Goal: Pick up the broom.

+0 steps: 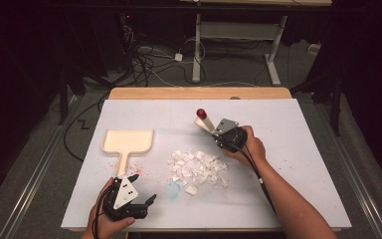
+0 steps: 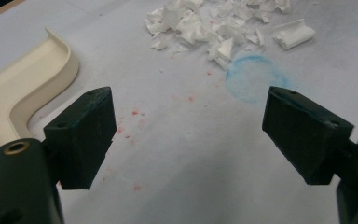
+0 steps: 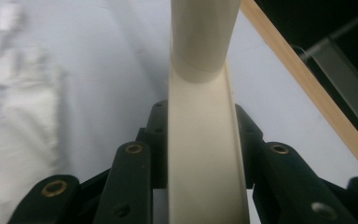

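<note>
Two tools split the work: right hand-held gripper point(image 1: 218, 130) clamps a brush point(image 1: 205, 121) handle beside the scraps point(image 1: 197, 168); left hand-held gripper point(image 1: 140, 189), jaws wide, waits near the dustpan point(image 1: 127, 143) on the bench point(image 1: 288, 149), likely to grasp it.

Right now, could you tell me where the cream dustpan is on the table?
In the high view the cream dustpan lies flat on the table's left side, handle toward the left gripper, left of the torn paper pile.

no readable text, labels, brands or numbers, only a dark Z-shaped tape mark on the floor point(image 1: 83, 124) left of the counter point(image 1: 278, 124)
</note>
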The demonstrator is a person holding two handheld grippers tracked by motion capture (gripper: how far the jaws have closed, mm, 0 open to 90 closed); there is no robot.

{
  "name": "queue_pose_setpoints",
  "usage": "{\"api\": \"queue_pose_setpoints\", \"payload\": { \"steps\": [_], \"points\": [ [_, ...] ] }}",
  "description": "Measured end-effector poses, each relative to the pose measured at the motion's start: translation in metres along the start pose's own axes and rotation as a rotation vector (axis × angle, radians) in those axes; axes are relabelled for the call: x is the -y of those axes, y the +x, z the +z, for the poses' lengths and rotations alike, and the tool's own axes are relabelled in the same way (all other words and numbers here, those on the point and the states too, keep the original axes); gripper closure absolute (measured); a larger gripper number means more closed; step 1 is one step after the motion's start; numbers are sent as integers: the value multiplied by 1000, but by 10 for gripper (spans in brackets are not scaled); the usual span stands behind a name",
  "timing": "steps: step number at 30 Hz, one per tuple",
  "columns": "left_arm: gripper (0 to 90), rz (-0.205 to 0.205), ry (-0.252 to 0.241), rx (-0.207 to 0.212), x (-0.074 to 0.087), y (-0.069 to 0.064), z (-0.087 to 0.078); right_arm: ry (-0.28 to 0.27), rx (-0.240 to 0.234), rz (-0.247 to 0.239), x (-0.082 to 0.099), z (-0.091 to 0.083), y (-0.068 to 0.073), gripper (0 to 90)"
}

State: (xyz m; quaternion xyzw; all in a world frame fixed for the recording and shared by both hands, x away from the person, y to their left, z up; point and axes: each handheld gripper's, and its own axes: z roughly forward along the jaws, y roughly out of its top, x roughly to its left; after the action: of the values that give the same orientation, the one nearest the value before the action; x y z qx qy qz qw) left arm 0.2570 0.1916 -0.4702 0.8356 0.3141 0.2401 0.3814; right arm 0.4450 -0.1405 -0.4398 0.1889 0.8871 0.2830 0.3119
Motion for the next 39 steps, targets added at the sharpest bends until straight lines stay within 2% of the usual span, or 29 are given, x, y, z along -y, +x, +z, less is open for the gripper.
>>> {"api": "queue_pose_setpoints", "payload": {
  "steps": [1, 2, 4, 5, 6, 7, 9, 10, 12, 17, 18, 20, 22, 24, 26, 27, 29, 33, 34, 36, 37, 39],
  "points": [
    [165, 0, -2, -2, 0, 0, -1, -12, -23, -10, 0, -4, 3, 677],
    [165, 1, -3, 0, 0, 0, -1, -12, -23, -10, 0, -4, 3, 677],
    [165, 3, -3, -1, -1, -1, -1, -79, -151, -24, 3, -19, 12, 678],
    [165, 4, -3, 0, -1, -1, -1, -79, -151, -24, 3, -19, 12, 678],
    [165, 6, -2, 2, -1, -1, 0, -86, -179, -31, 3, -22, 14, 678],
    [165, 6, -1, 3, -2, -1, 0, -88, -194, -58, 4, -28, 20, 678],
    [165, 11, 1, 3, -2, -2, 2, -95, -216, -81, 5, -37, 25, 678],
    [165, 12, 1, 6, -3, -2, 2, -104, -214, -85, 6, -42, 26, 678],
    [165, 10, -1, 6, -3, -2, 2, -136, -229, -59, 7, -51, 24, 678],
    [165, 15, 4, 6, -3, -3, 3, -189, -171, 4, 12, -74, 17, 678],
    [165, 13, 5, 6, -3, -2, 3, -212, -134, 22, 16, -85, 15, 678],
    [165, 16, 8, 3, -3, -3, 3, -228, -116, 27, 18, -90, 15, 678],
    [165, 15, 12, 1, -3, -3, 3, -248, -94, 43, 22, -105, 15, 678],
    [166, 13, 12, -2, -2, -3, 2, -245, -54, 53, 26, -116, 14, 678],
    [165, 23, 7, -13, -2, -2, 2, -248, -53, 85, 33, -126, 11, 678],
    [165, 13, 13, -12, -2, -2, 1, -254, -49, 107, 37, -130, 9, 678],
    [165, 22, 10, -21, -2, -1, 2, -251, -34, 120, 45, -136, 7, 678],
    [165, 8, 18, -22, -2, 0, 3, -234, 20, 140, 62, -150, 8, 678],
    [165, 20, 16, -27, -2, 1, 4, -234, 20, 140, 62, -150, 8, 678],
    [165, 14, 27, -21, -2, 0, 4, -227, 29, 163, 69, -156, 7, 678],
    [165, 27, 21, -26, -2, 1, 4, -222, 38, 170, 72, -158, 7, 678],
    [165, 17, 22, -20, -1, 0, 3, -206, 48, 178, 78, -162, 6, 678]
  ]
}}
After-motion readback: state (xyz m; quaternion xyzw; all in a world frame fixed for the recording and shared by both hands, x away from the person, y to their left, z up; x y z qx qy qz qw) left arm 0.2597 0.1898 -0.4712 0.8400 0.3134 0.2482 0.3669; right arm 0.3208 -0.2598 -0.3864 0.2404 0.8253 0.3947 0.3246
